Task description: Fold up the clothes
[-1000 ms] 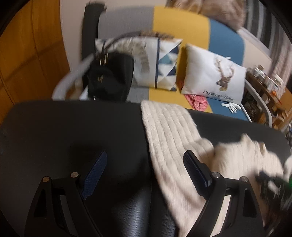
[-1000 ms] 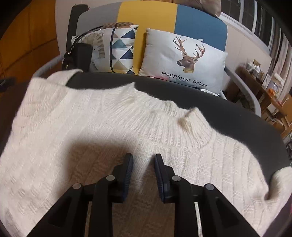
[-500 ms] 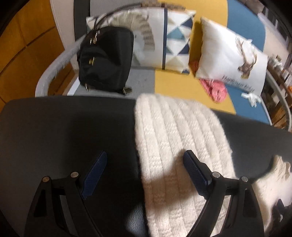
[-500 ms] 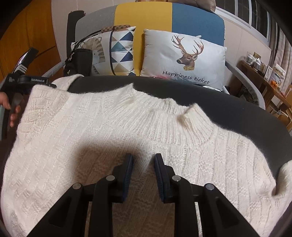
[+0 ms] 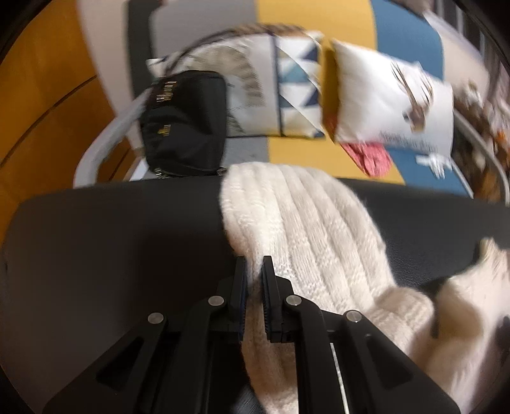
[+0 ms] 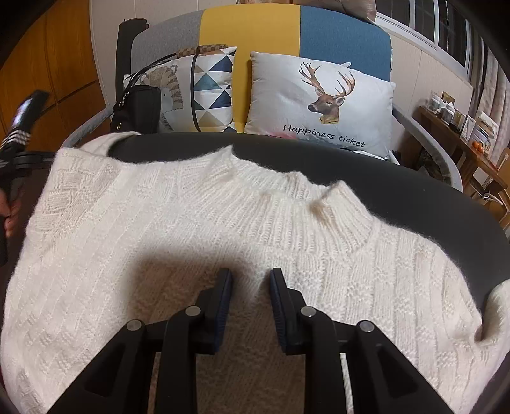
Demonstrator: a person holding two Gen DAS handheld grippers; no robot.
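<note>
A cream knitted sweater (image 6: 197,223) lies spread on a dark round table (image 6: 414,194), collar toward the far edge. Its sleeve (image 5: 306,229) stretches across the table in the left wrist view. My left gripper (image 5: 254,270) is shut on the near edge of that sleeve. My right gripper (image 6: 249,283) hovers low over the sweater's chest with its jaws narrowly apart and a fold of knit between the fingers; I cannot tell whether it grips. The left gripper also shows at the far left of the right wrist view (image 6: 19,140).
Behind the table stands a grey, yellow and blue sofa (image 6: 251,28) with a deer pillow (image 6: 322,102), a triangle-pattern pillow (image 6: 204,92) and a black bag (image 5: 185,124). A cluttered wooden shelf (image 6: 459,127) stands at the right. Orange wooden panels (image 5: 47,95) are at the left.
My left gripper went from wide open over the sleeve to shut on its edge. The left view is now blurred by motion. My right gripper has barely moved.
</note>
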